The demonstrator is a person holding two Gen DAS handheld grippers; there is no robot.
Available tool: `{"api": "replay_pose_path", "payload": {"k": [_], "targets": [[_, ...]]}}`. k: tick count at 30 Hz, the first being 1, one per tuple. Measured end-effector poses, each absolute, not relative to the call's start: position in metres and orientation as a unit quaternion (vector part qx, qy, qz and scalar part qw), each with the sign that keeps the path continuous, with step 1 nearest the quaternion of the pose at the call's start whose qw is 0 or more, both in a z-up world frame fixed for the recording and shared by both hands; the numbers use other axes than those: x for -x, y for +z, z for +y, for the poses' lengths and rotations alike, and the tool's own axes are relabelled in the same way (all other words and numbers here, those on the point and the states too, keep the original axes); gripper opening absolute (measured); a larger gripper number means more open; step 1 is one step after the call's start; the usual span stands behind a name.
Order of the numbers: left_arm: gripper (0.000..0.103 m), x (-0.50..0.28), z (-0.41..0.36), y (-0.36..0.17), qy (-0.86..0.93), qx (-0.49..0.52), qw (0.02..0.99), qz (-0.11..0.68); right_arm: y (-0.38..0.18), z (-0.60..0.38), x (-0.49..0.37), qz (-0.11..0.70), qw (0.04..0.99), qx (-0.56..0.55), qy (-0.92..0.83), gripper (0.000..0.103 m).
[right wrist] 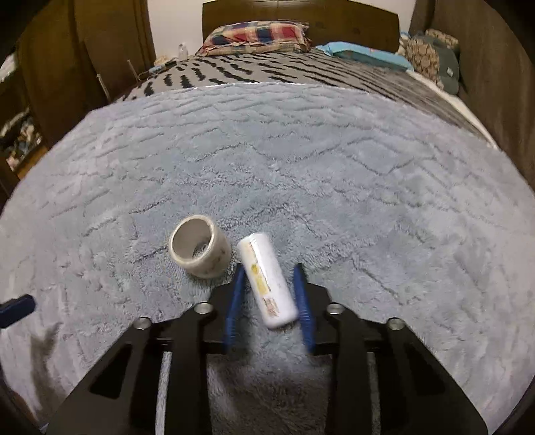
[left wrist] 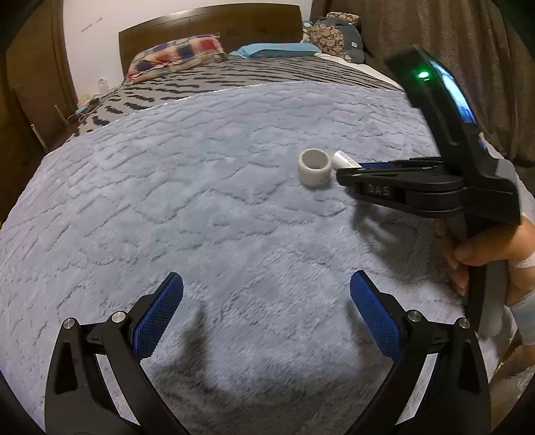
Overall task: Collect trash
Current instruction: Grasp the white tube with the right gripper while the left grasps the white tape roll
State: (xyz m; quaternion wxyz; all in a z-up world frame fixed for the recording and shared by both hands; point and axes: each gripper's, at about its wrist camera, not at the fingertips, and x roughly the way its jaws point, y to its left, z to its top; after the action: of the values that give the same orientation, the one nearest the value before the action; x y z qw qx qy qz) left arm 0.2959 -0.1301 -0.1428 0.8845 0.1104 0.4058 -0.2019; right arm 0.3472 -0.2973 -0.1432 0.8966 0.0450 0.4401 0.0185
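A white tape roll (left wrist: 314, 167) (right wrist: 199, 246) lies on the fluffy grey blanket (left wrist: 217, 217) (right wrist: 334, 184). Beside it lies a white tube-shaped container (right wrist: 267, 279) (left wrist: 344, 160) with a yellow label. My right gripper (right wrist: 269, 277) (left wrist: 347, 170) straddles the container, its blue pads (right wrist: 302, 301) on either side with small gaps showing; the jaws stand partly closed around it. My left gripper (left wrist: 266, 284) is wide open and empty, hovering over the blanket nearer than the tape roll.
The bed carries a striped cover (left wrist: 250, 73), a plaid pillow (left wrist: 177, 53) (right wrist: 257, 35), a blue pillow (left wrist: 277, 50) and plush toys (left wrist: 334, 36) by the wooden headboard (right wrist: 301, 16). Curtains (left wrist: 451, 50) hang on the right. A wardrobe (right wrist: 67, 60) stands on the left.
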Motion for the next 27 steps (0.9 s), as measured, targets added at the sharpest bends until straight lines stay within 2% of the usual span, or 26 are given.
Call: {"api": "replay_pose_path", "payload": {"k": [7,16,19,20,22,24,27], "targets": [[0.093,-0.322,-0.161,-0.148,-0.208,-0.118,0.883,0.404,-0.125,-0.325,-0.315,0.419,0.907,-0.043,-0.001,0.022],[0.071,-0.368,-0.195,-0.149,-0.219,-0.096,0.887,0.395,-0.12,-0.348,-0.266,0.394,0.918,-0.044,0.0,0.022],[0.067,-0.38,-0.205,-0.152,-0.229,-0.086,0.882,0.403,-0.121,-0.351,-0.252,0.388,0.921,-0.044,0.005,0.021],[0.064,-0.383,-0.208,-0.153,-0.231,-0.084,0.88,0.406,-0.122,-0.351,-0.248,0.387,0.921,-0.045,0.007,0.021],[0.045,-0.389,-0.215,-0.157,-0.236,-0.086,0.875,0.415,-0.122,-0.352,-0.244,0.386,0.921,-0.046,0.009,0.021],[0.031,-0.39,-0.219,-0.159,-0.239,-0.091,0.871,0.42,-0.123,-0.352,-0.24,0.385,0.922,-0.04,0.004,0.021],[0.031,-0.382,-0.217,-0.156,-0.238,-0.092,0.873,0.416,-0.122,-0.35,-0.234,0.384,0.923,-0.04,0.004,0.021]]}}
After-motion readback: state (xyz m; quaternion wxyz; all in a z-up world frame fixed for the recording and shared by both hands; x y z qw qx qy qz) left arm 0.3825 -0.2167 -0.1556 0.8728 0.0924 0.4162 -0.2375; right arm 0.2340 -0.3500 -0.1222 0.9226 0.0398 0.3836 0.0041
